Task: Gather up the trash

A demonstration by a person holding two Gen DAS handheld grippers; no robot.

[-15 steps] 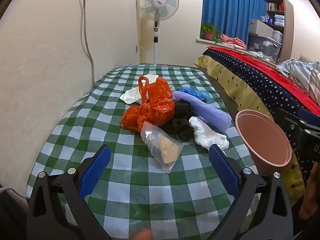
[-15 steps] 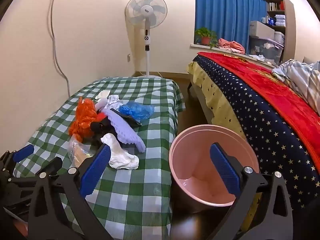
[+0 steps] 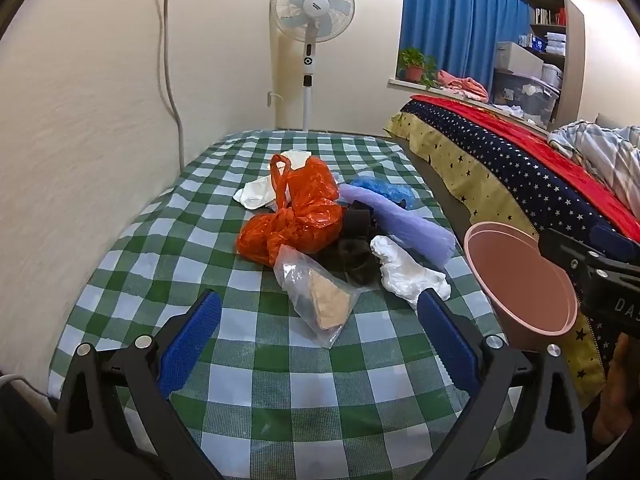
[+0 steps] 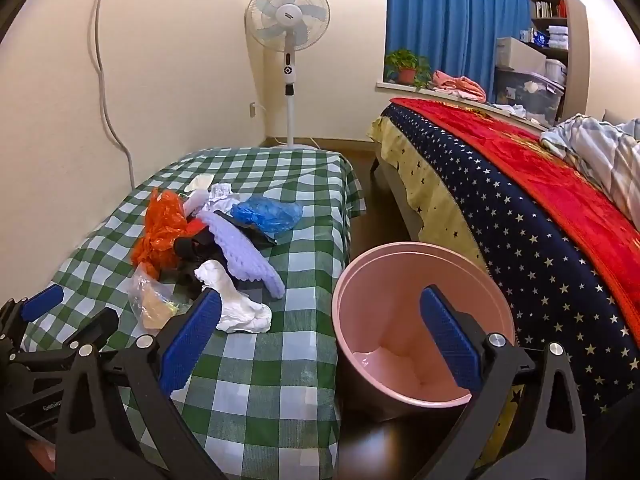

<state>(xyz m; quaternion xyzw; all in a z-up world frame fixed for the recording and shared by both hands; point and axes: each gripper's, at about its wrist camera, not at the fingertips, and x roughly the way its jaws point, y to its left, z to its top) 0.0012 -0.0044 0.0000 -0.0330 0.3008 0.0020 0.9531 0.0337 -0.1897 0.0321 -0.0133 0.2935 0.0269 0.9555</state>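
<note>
Trash: crumpled, multicoloured heap.

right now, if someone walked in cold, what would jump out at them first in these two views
The heap of trash in the middle of the green checked table, led by the bright orange plastic bag with a clear bag and crumpled white paper in front of it. Next, the empty pink bin on the floor between the table and the star-patterned bed. Both claws, left claw and right claw, stand open, holding nothing.
</note>
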